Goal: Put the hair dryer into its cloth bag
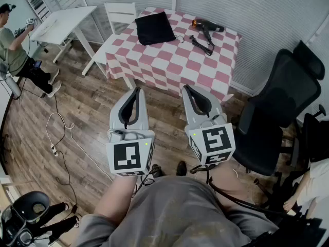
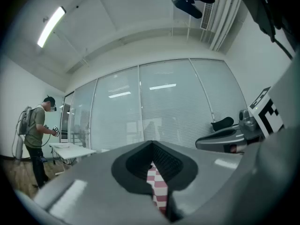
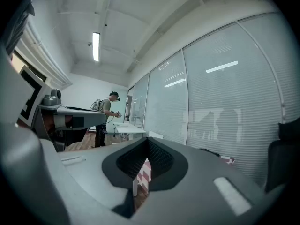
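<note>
head view
- hair dryer (image 1: 205, 25): lies on the checkered table (image 1: 169, 66), far right corner, close to the far edge and the right edge
- cord (image 1: 201, 44): loose on the cloth just in front of the dryer
- cloth bag (image 1: 154, 28): black, flat, far left part of the table, well apart from the dryer, its back corner near the far edge
- left gripper (image 1: 135, 90): held in front of the table's near edge, over the wood floor (image 1: 87, 102), touching nothing, fingers pressed together
- right gripper (image 1: 188, 88): beside the left one, a gap between the two, also short of the near edge, fingers together, empty
- open room: bare floor between the grippers and the table; black office chair (image 1: 280, 107) crowds the right side near the table corner; white chair (image 1: 121, 14) and white side table (image 1: 61, 24) stand at the far left; floor cable (image 1: 61, 138) runs on the left
- person (image 1: 15, 45): stands at the far left, well away

left gripper view
- fingers (image 2: 136, 161): shut, only a thin slit with red-white cloth showing through, nothing held
- ahead: glass wall with blinds (image 2: 164, 111); person at left beside the white table
- right edge: the other gripper alongside, apart

right gripper view
- fingers (image 3: 161, 158): fully shut, nothing gripped, checkered cloth seen through the slit below
- ahead: blinds and glass; person and white table left of centre
- left edge: the left gripper, level, not touching
</note>
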The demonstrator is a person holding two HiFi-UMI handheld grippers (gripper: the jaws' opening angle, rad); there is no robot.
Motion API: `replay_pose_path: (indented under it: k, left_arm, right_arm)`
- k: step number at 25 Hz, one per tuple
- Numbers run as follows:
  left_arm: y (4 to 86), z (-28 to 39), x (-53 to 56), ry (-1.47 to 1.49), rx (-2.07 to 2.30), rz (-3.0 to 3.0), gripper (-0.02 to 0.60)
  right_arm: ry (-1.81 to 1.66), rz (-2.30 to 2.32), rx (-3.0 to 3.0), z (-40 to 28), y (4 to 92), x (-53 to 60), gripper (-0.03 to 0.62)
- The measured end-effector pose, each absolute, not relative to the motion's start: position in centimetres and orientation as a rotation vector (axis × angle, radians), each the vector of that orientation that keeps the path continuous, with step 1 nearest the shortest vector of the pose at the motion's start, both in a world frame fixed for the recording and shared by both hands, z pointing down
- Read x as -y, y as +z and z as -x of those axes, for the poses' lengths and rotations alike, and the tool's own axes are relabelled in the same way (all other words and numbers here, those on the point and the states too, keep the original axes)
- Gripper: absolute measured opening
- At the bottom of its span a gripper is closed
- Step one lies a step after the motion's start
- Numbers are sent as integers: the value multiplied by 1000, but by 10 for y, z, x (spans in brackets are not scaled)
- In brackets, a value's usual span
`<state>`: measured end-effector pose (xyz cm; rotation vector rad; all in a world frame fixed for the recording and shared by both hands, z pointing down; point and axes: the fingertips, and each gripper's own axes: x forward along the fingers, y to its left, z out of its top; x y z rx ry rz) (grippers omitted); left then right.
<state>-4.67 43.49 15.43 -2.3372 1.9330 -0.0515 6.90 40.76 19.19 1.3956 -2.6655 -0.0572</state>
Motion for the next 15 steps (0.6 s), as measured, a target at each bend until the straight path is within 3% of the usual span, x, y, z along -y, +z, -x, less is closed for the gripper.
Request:
replay_pose_path:
  k: [15]
  left_arm:
    - [161, 14, -426, -90, -1948, 2332, 0]
  right_arm:
    - [9, -1380, 2727, -101, 200, -399, 28]
